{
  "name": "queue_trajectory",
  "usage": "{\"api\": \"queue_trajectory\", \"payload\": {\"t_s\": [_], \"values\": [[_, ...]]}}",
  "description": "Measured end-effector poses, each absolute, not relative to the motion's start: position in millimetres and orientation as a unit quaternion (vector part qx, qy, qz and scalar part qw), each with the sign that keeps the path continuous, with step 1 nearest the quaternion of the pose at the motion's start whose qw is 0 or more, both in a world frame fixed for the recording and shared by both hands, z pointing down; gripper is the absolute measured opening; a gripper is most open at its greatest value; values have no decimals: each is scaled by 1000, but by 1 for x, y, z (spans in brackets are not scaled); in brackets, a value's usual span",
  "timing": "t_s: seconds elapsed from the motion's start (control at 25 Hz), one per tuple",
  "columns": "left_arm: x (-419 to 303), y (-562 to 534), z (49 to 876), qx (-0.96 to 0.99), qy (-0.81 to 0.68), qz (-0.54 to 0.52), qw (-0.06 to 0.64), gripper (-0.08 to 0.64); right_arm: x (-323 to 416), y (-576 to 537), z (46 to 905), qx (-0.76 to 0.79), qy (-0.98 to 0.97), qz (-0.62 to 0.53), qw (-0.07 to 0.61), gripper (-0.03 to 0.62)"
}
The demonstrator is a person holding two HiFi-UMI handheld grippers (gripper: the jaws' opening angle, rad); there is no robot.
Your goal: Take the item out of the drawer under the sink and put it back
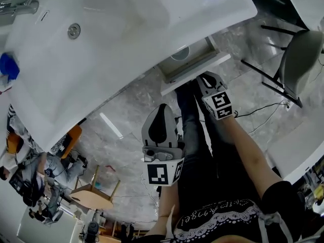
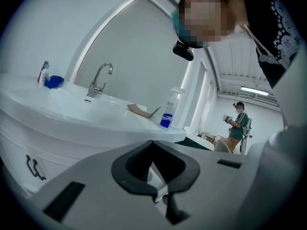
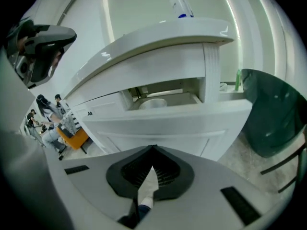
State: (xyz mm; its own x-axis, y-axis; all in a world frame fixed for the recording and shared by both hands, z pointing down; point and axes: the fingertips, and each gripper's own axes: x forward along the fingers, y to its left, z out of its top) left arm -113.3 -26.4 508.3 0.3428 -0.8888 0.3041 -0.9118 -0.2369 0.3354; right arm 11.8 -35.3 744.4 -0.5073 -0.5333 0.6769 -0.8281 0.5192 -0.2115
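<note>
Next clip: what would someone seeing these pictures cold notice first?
The big white sink fills the head view's upper left, with the open drawer under it just right of centre and a round white item lying inside. The left tool and right tool are both shut and empty, below the drawer in that view.

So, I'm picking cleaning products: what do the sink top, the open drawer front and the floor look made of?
Sink top: glossy white, likely ceramic or cast resin, given its soft highlights.
Drawer front: smooth white, probably painted board; framed panel lines show.
Floor: grey and veined, polished stone or stone-look tile; it shows a bright reflection.
</note>
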Motion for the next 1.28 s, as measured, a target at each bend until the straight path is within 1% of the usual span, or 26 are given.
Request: {"api": "queue_trajectory", "payload": {"t_s": [0.2, 0.52, 0.96, 1.16, 1.28], "values": [[-117, -21, 490, 790, -572, 34, 219, 3, 23, -37, 710, 418, -827, 258, 273, 17], [-116, -5, 447, 803, -560, 40, 199, 3, 34, -30, 648, 422, -831, 270, 241, 17], [-114, 7, 378, 808, -567, 22, 160, 3, 27, -42, 534, 429, -855, 244, 159, 17], [-113, 11, 341, 815, -567, 3, 122, 3, 11, -48, 485, 415, -876, 218, 116, 17], [-110, 16, 317, 813, -572, -24, 108, 3, 5, -43, 459, 403, -887, 202, 102, 17]]}}
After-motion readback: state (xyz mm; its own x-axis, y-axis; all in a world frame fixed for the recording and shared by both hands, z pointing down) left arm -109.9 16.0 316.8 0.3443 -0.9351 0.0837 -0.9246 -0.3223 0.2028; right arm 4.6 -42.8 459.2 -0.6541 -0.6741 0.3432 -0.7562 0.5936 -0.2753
